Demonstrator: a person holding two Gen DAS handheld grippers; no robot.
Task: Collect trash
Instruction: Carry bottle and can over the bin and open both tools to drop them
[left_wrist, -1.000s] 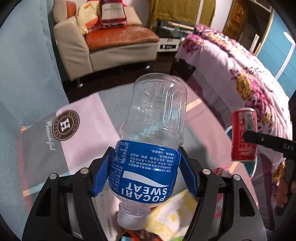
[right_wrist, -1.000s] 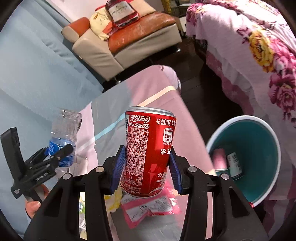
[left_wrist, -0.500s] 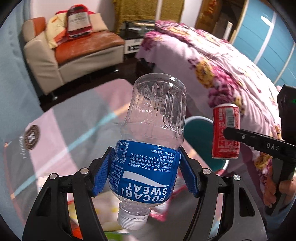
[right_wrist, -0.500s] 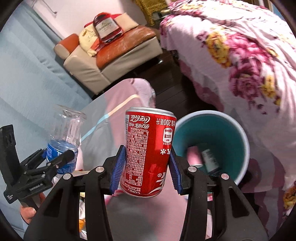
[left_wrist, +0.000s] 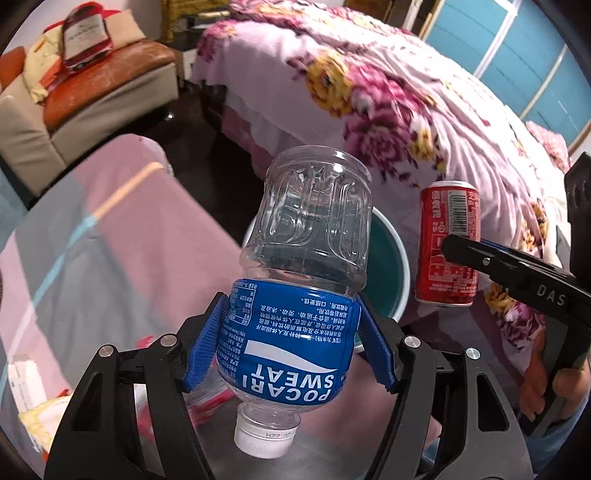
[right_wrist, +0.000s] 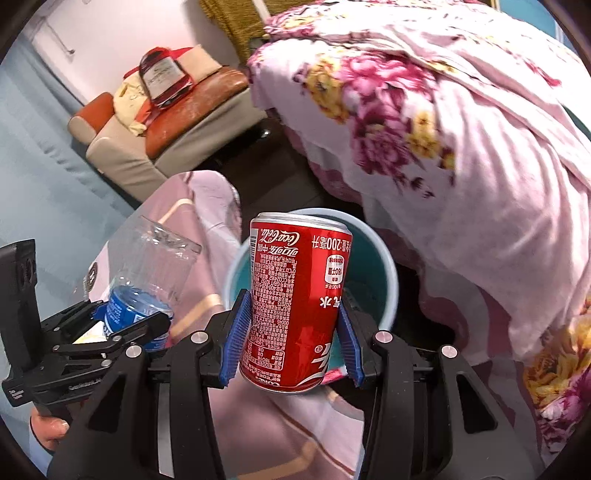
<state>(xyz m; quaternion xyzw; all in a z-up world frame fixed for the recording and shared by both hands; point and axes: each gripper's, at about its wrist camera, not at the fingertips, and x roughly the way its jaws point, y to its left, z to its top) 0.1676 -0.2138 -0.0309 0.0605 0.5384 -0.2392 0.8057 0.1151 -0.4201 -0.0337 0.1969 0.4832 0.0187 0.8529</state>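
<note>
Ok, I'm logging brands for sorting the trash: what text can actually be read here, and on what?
"POCARI SWEAT": blue label of the plastic bottle, upside down.
"Coca-Cola" and "200": red can, inverted.
"DAS": finger of the right gripper.
Fine print on both labels, the bottle cap code, the left gripper's lettering and the package on the sofa: too small or blurred.

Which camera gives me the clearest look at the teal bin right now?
Right wrist: the bin shows most of its rim behind the can. In the left wrist view, the bottle hides all but its right edge.
</note>
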